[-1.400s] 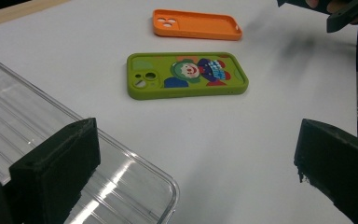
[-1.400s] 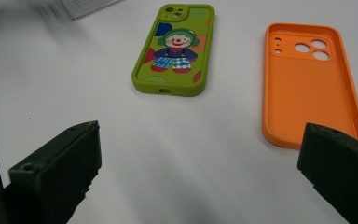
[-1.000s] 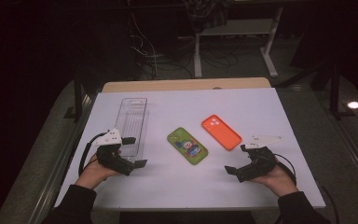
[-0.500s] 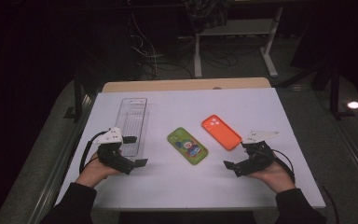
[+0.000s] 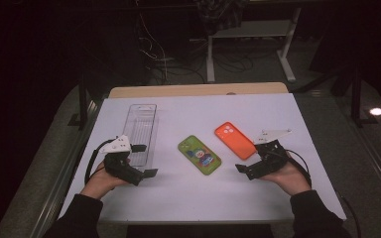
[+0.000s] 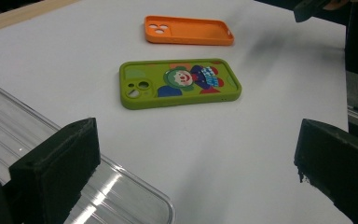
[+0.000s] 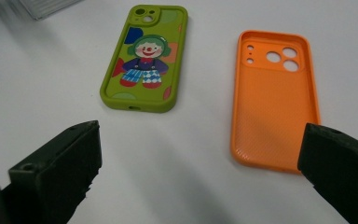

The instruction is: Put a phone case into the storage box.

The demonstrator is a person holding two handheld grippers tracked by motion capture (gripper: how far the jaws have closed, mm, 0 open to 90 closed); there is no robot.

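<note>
1. The right gripper [image 5: 252, 167] has slid a little closer to the flat orange rubber phone case [image 5: 235, 140] – maybe it goes first.
2. Both grippers have their jaws wide apart and hold nothing.
3. The left gripper [image 5: 145, 161] waits beside the long clear plastic tray [image 5: 142, 130].
4. The green clown phone case [image 5: 199, 154] lies flat between them – nobody touches it.

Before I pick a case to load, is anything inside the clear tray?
The clear tray looks empty: only its ribbed bottom shows through. The left gripper overlaps its near end, so that corner is hidden.
</note>
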